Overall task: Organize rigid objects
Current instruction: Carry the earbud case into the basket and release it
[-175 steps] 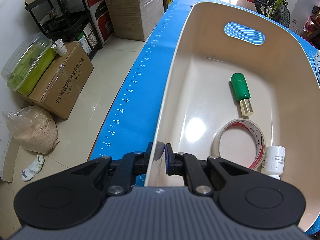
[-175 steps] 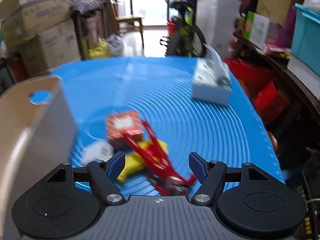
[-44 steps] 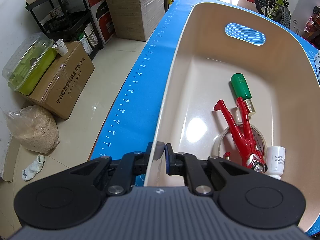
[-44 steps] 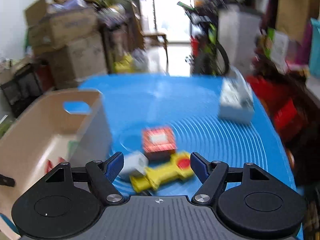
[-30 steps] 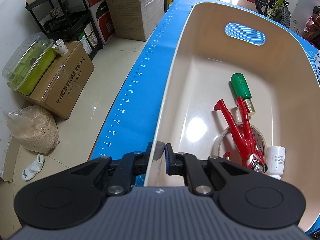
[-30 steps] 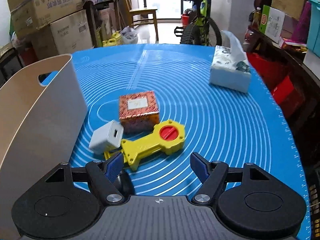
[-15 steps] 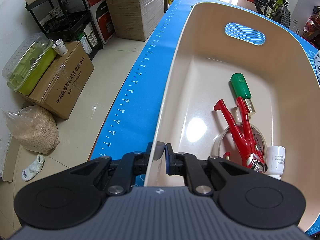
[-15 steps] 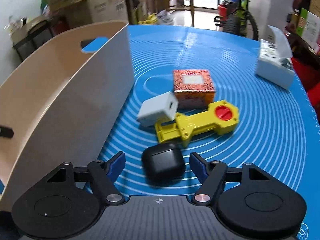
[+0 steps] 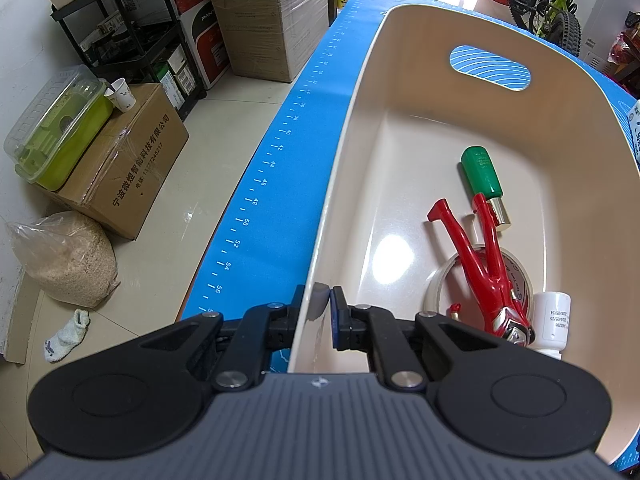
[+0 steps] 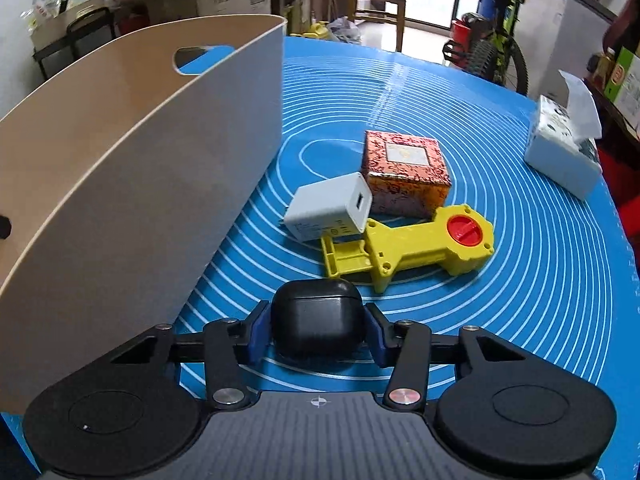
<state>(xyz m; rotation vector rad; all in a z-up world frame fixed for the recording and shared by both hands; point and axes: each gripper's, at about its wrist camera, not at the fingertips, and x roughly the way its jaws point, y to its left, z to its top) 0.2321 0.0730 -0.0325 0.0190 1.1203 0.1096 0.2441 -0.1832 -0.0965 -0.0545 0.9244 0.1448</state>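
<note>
Beige bin [image 9: 352, 128]: our left gripper [image 9: 320, 312] pinches its near rim. Inside we count four things: pliers [image 9: 486, 268], tape [image 9: 516, 280], a green-handled tool [image 9: 480, 172], a bottle [image 9: 554, 320] with unreadable print. Beside the bin our right gripper [image 10: 318, 330] clamps the black case [image 10: 318, 320]; charger [image 10: 328, 208], yellow tool [image 10: 416, 246] and box [image 10: 404, 174] lie just beyond.

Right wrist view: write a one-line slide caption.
Right tool shut on a black earbud case beside the beige bin; charger behind.
</note>
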